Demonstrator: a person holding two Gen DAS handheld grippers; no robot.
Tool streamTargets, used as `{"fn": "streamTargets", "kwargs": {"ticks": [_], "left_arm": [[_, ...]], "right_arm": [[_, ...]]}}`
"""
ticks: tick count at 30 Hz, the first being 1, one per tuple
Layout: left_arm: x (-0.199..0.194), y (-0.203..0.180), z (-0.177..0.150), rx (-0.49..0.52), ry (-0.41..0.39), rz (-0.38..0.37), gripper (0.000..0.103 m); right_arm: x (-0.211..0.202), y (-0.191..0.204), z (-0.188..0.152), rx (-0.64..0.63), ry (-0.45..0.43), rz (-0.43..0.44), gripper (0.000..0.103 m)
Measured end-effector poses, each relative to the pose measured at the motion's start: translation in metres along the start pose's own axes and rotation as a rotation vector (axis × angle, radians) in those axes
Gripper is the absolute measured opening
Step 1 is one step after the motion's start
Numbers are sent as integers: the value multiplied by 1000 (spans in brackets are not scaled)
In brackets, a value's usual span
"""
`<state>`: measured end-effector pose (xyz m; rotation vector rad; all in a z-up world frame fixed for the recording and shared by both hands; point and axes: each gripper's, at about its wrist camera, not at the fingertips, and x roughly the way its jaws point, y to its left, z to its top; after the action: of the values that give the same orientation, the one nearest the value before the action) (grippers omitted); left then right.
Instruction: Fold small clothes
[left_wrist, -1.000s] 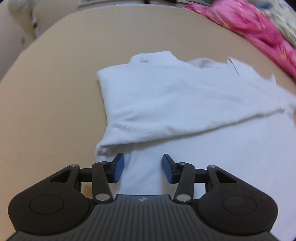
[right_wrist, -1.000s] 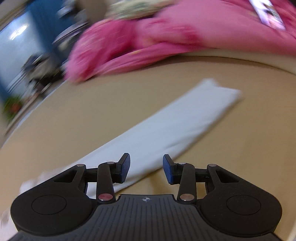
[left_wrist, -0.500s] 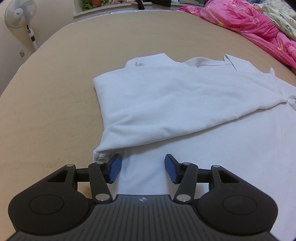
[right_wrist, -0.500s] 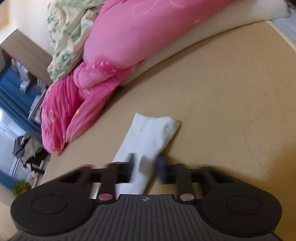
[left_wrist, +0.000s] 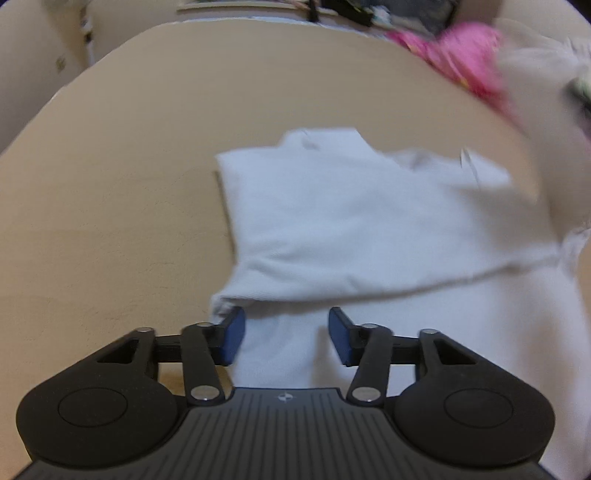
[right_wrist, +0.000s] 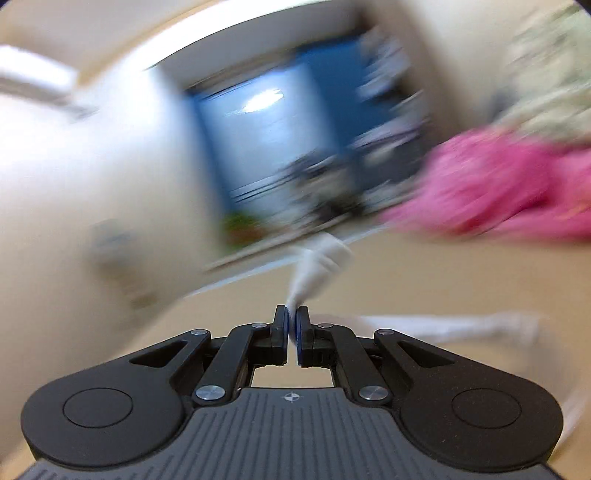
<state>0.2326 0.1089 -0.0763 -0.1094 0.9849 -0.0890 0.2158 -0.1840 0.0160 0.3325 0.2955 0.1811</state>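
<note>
Done: white shirt (left_wrist: 351, 229) on the bed (left_wrist: 110, 184) had one side folded.
Left tool (left_wrist: 286, 334): closing, nothing gripped.
Right tool (right_wrist: 291, 325): clenched on the sleeve (right_wrist: 314, 266).
Left: second sleeve fold, final folds.

White shirt (left_wrist: 369, 229) ahead of the left gripper (left_wrist: 286, 334): soft matt knit cloth. Beige bed sheet (left_wrist: 110, 206) beside it: matt, faintly grainy. Gripper bodies: matt black plastic w/ shiny metal pins; finger pads (left_wrist: 232, 336) smooth blue rubber.
</note>
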Motion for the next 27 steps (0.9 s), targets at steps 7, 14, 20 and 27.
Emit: {"fn": "streamTargets", "kwargs": {"ticks": [7,14,20,27], "left_arm": [[-25,42,15,-205,-44,-81,35],[-18,58,25,-359,-96,-160,35],[12,63,29,-423,-110,-151,35],[30,45,34,-325,-136,-59,1]], "right_arm": [[16,98,-108,-121,638,295,24],[-47,5,-52,-312,612,123,31],[-61,-99,-34,-114,481,-211,36],[-38,-172,-53,354,545,-337,38]]}}
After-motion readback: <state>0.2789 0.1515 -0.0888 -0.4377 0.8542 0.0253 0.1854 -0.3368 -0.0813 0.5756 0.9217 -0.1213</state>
